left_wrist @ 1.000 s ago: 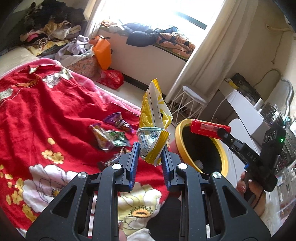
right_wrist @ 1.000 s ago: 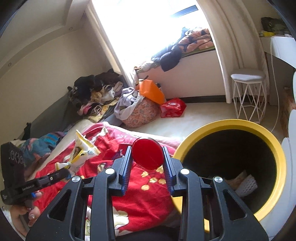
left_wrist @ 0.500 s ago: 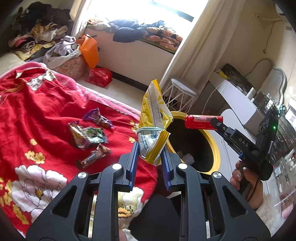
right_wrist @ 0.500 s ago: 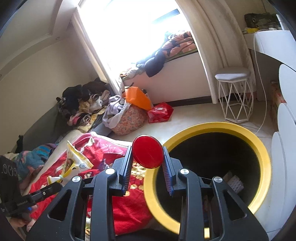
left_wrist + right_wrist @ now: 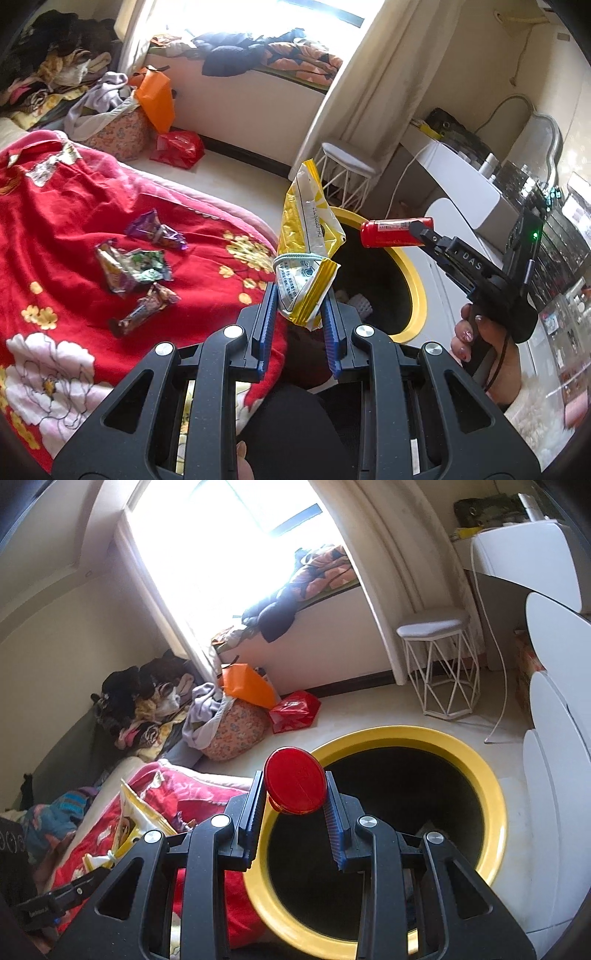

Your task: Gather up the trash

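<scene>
The bin's black inside hid most of its contents; something pale and ribbed, perhaps paper, lay there. The left gripper clenched a crinkled yellow bag, upright beside the rim. The right gripper gripped a glossy red tube above the opening. Foil wrappers lay on the blanket.

A lived-in bedroom in a home. A bed with a red flowered blanket fills one side, clothes are heaped against the wall, and more lie along a bright window seat. A white wire stool stands on the pale floor beside a curtain.
</scene>
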Demonstrator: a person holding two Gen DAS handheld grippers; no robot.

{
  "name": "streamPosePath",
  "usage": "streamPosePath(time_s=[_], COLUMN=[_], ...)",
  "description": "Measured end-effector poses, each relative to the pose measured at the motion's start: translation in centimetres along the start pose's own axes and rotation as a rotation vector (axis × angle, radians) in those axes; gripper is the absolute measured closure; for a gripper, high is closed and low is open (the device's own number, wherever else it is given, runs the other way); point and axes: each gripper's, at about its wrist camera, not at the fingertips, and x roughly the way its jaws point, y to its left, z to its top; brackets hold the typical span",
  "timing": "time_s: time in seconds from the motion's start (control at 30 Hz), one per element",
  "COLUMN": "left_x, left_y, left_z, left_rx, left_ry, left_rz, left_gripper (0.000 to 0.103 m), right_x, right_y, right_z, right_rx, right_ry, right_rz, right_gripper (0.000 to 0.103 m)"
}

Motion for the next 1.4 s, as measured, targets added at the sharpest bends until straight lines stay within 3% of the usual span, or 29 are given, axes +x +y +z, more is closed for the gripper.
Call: streamPosePath(time_s=[0.83, 1.23, 1.33, 1.4], left_x=[5.8, 9.3, 10.1, 10.3], left_y=[-4.3, -5.4, -5.1, -5.0], left_z=[0.1, 0.6, 1.0, 1.3], left_rx=[0.064, 0.082, 0.059, 0.044], left_ry=[0.097, 0.143, 0.148, 0.141], left_rz=[-0.048, -0.022, -0.029, -0.048], left_gripper=[0.085, 0.084, 0.084, 0.077], right_x=[0.1, 0.0, 0.2, 0.1], right_y=[-5.2, -6.2, -6.6, -6.8], right_z=[-0.3, -0.5, -0.5, -0.5], right_rx=[0.088, 0.124, 0.150, 0.159], right_ry=[0.011, 0.012, 0.020, 0.016], right_rz=[-0.160, -0.160, -0.137, -0.141], right_gripper=[0.074, 0.074, 0.071, 0.057])
